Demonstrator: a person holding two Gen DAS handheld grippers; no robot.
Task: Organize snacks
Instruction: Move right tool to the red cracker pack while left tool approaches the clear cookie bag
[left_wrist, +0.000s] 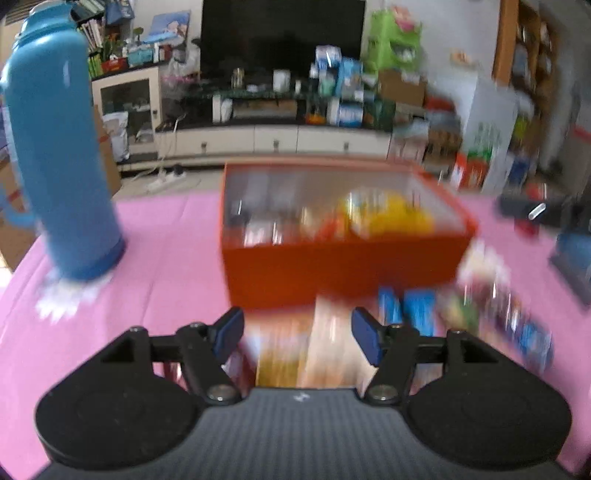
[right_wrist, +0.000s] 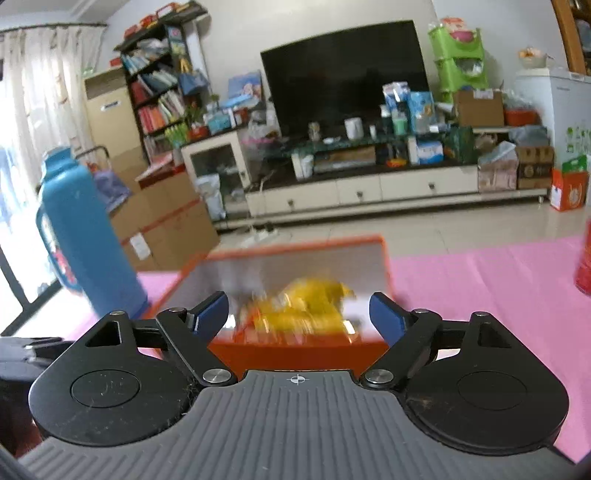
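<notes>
Left gripper (left_wrist: 297, 334) open above the pink tablecloth (left_wrist: 166, 258), blue pads apart with nothing pressed between them; blurred snack packets (left_wrist: 295, 354) lying beneath the gap, not gripped. Just beyond, an orange box (left_wrist: 332, 269) with pale inner walls, holding a yellow bag (left_wrist: 391, 216) and other smeared packets too blurred to tell apart. More blurred snacks (left_wrist: 491, 306) scattered to the right of the box. Tall blue flask (left_wrist: 62, 166) upright at the far left of the cloth, well apart from the box.

Right gripper (right_wrist: 299, 314) also open, wide, pads clear of everything, hanging over the near edge of the same orange box (right_wrist: 295, 349). Yellow bag (right_wrist: 299, 306) inside the box, seen through the gap, untouched. Blue flask (right_wrist: 85, 232) upright left of the box. Red object (right_wrist: 584, 266) at the right edge, cut off by the frame.
</notes>
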